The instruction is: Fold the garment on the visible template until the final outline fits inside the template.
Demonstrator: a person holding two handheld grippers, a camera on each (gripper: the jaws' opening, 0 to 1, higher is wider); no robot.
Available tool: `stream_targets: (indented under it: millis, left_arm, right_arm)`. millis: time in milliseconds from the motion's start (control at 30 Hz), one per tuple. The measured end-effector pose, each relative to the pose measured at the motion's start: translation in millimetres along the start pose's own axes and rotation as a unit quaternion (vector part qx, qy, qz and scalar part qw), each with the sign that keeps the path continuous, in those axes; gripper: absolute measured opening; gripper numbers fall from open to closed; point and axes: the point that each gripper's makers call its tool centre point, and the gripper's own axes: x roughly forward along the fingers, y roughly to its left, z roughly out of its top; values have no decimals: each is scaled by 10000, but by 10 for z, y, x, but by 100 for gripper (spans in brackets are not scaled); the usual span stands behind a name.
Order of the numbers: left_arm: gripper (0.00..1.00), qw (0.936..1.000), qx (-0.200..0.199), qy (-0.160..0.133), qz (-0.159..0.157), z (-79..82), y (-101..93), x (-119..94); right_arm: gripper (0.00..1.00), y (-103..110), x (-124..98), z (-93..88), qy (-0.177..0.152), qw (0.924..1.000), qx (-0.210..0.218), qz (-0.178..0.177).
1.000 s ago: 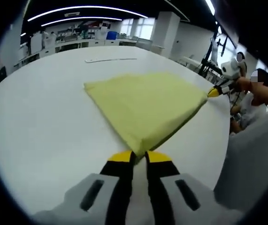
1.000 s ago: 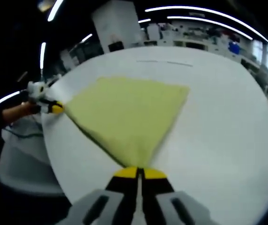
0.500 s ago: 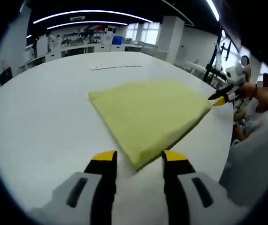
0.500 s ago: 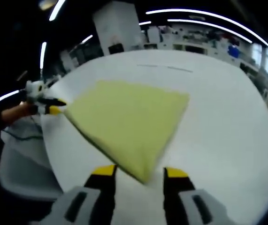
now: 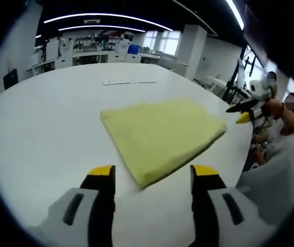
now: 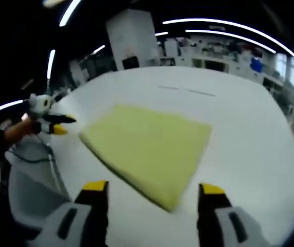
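A folded pale-yellow garment [image 5: 159, 135] lies flat on the white table [image 5: 49, 128]. Its near corner points between the spread jaws of my left gripper [image 5: 153, 172], which is open, holds nothing and is a little back from the cloth. From the right side comes my right gripper [image 5: 243, 112], open beside the garment's right corner and apart from it. In the right gripper view the same garment [image 6: 148, 145] lies ahead of my open right gripper [image 6: 153, 188]. The left gripper [image 6: 58, 125] hovers off the cloth's left corner.
Thin pale line marks [image 5: 128, 82] lie on the table beyond the garment, also seen as line marks [image 6: 185, 90]. A person's hand [image 5: 283, 109] holds the right gripper past the table's right edge. Lab benches [image 5: 100, 51] stand far behind.
Both grippers, shut on the garment's near corners one second ago, have opened and let go. Both have drawn back and up, and the cloth now lies flat.
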Motion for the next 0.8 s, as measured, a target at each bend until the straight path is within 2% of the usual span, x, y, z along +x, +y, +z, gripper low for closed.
stream_targets:
  millis: [67,233,400,533,733,800]
  left_arm:
    - [61,10000,-35,-1,13,24,-8,-35]
    - [74,9998,-129,-156,25,96,-5,-145]
    - [85,9997,-152,-191,97,113,-34,-241]
    - [89,9997,-22,-118,233,94,-18,-307]
    - [99,9993,54,-141,331,111,-39,-423]
    - [99,9992,120,-143,366,110,-59,-461]
  right_arm:
    - [76,22,-27,33,-29,10000,-19,-1]
    - [86,107,-137,127,-90,9998,-165,-86]
    - [95,186,-259,232,-224,9994,-243,-110]
    - [99,257,-337,269,-278,9991,-294,-121]
    - [99,333,-447,269,-296,9989,-342,-150]
    - [99,351,-488,265,-339,9986,-342,-224]
